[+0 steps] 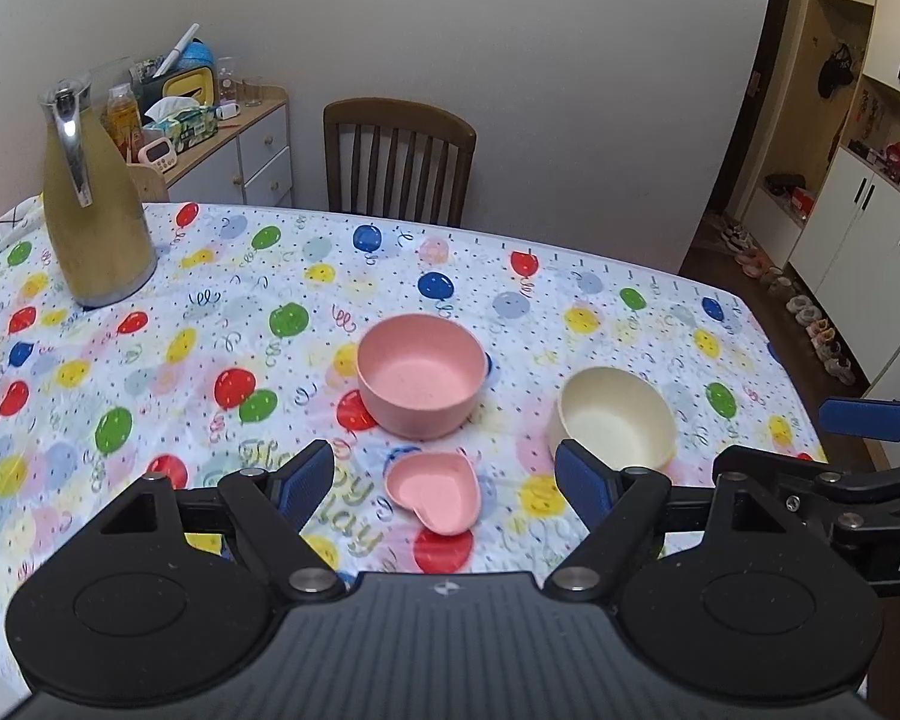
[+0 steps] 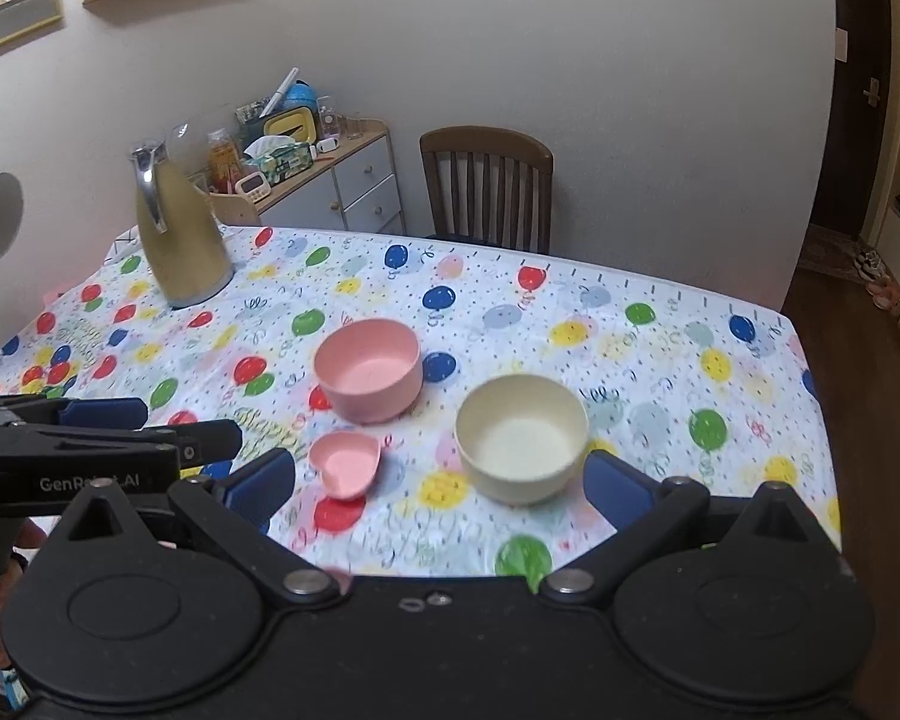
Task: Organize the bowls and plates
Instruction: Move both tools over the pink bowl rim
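Three dishes sit apart from one another on the balloon-print tablecloth (image 1: 150, 360), none of them touching. The round pink bowl (image 1: 421, 373) stands upright near the middle of the table. At about five o'clock from it, toward the near edge, lies the small pink heart-shaped dish (image 1: 433, 491). At about three o'clock from the pink bowl stands the cream bowl (image 1: 615, 425), upright too. All three look empty.

The left gripper (image 1: 444, 489) hangs above the near edge with its jaws spread wide and nothing in them; from its own camera the heart-shaped dish shows in the gap between the blue pads without either pad touching it. The right gripper (image 2: 441, 483) is released as well, its jaws as wide as they go. In its view the cream bowl (image 2: 521, 437) lies just beyond the gap, near the right-hand pad but clear of it.

Far off at ten o'clock from the pink bowl a tall tan jug (image 1: 93, 204) stands on the cloth. A wooden chair (image 1: 397, 159) is pushed in at the far side, at twelve o'clock.
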{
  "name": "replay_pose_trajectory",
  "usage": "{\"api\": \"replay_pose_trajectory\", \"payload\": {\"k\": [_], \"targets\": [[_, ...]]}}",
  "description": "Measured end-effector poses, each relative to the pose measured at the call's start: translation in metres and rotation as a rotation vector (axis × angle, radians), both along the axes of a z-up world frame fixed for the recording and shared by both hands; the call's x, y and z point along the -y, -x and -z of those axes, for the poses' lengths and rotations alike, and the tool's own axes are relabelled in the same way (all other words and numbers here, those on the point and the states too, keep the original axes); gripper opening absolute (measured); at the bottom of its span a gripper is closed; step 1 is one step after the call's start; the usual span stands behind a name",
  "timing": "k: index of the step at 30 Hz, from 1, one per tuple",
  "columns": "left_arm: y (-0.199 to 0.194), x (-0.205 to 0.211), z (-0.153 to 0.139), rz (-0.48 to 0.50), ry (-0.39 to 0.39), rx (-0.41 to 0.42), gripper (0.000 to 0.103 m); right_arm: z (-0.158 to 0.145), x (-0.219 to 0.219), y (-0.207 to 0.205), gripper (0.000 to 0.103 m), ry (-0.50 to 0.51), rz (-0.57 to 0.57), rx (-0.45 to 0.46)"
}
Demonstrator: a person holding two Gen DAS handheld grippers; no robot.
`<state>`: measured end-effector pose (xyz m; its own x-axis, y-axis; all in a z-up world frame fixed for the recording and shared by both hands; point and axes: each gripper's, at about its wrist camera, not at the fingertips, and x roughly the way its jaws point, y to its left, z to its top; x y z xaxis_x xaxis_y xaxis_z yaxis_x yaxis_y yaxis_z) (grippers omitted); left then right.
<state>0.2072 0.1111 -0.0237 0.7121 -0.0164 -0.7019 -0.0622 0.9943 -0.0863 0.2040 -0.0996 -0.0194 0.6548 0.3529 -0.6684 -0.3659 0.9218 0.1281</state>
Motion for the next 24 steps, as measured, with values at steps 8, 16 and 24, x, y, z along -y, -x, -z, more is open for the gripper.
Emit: {"api": "replay_pose_trajectory", "payload": {"k": [8, 16, 24], "targets": [[-0.067, -0.040, 0.028, -0.021, 0.018, -0.056, 0.081, 0.014, -0.035, -0.057, 0.102, 0.026, 0.003, -0.026], [-0.127, -0.068, 0.067, -0.048, 0.057, -0.137, 0.081, 0.044, -0.062, -0.117, 0.095, 0.052, 0.020, -0.088], [-0.165, -0.077, 0.099, -0.047, 0.079, -0.191, 0.081, 0.082, -0.085, -0.160, 0.076, 0.069, 0.019, -0.166]]}}
